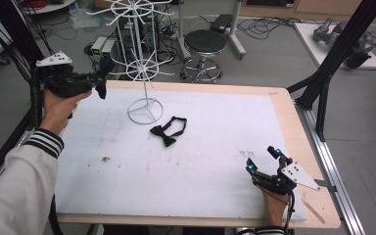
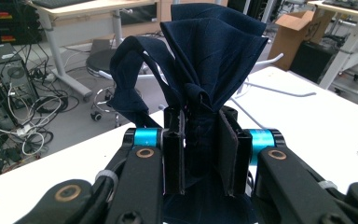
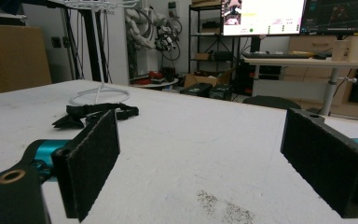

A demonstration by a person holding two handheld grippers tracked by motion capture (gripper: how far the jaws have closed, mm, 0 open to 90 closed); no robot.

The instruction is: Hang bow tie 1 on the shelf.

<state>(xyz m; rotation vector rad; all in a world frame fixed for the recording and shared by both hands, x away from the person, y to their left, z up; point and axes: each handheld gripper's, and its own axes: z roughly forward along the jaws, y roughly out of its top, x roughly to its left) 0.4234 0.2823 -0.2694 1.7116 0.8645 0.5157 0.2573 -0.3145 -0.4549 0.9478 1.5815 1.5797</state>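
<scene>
The left tongs (image 2: 200,154) clamp a navy bow tie (image 2: 205,60), raised beside the white rack (image 1: 139,54). To hang it well, open its strap loop over a prong before letting go. The right tongs (image 1: 263,161) rest wide apart on the tabletop (image 1: 200,161).

Grey floor (image 1: 274,63), black stool (image 1: 204,43), tangled cables (image 1: 269,23)

Navy bow tie (image 2: 205,60) pinched upright between claw (image 2: 205,154) pads
</scene>
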